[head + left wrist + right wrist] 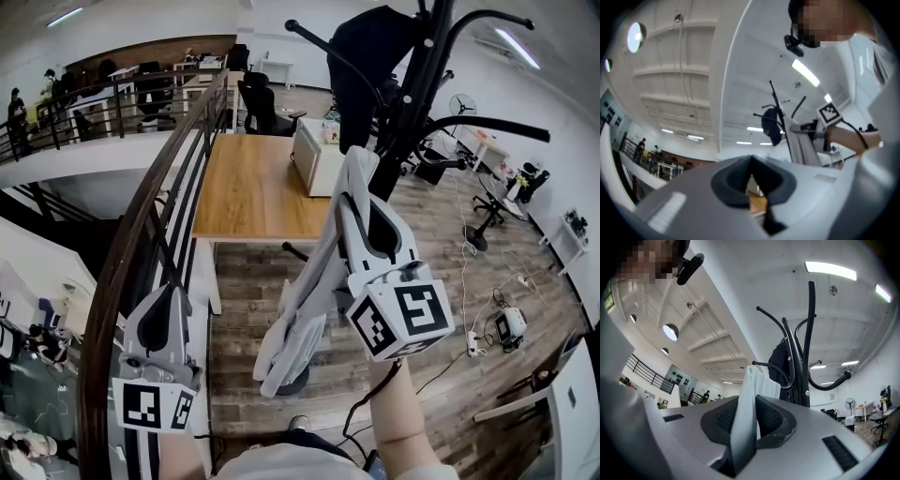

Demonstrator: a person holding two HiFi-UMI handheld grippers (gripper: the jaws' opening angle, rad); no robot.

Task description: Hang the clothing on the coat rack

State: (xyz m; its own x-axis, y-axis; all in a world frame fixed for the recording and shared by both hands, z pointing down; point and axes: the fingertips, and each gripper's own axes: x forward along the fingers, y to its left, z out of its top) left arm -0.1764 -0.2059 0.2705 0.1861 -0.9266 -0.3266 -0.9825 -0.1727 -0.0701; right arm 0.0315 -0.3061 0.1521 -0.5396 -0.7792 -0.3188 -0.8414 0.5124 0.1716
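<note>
**Pale garment being held up to the coat rack by the right gripper**

The right gripper (749, 404) is clamping a fold of a pale grey garment (753, 380) between its dark pads. Its jaws are pressing in on the cloth from both sides. The gripper is being held high in the head view, with its marker cube facing the camera. The cloth is rising past the jaw tips at the top. Its upper edge is lying beside a curved black hook of the coat rack (412, 94); whether it is touching the hook cannot be told. The rest of the garment is hanging loosely below the gripper, above the plank floor (441, 272).

A dark garment (370, 56) is hanging on the upper hooks of the rack, on the side away from the person.

The left gripper (172, 298) is being held low at the person's left, just beside the wooden handrail (141, 216) of a railing. In the left gripper view its pads are meeting at the tips and are gripping nothing. A wooden table (253, 187) is standing beyond both grippers.
</note>
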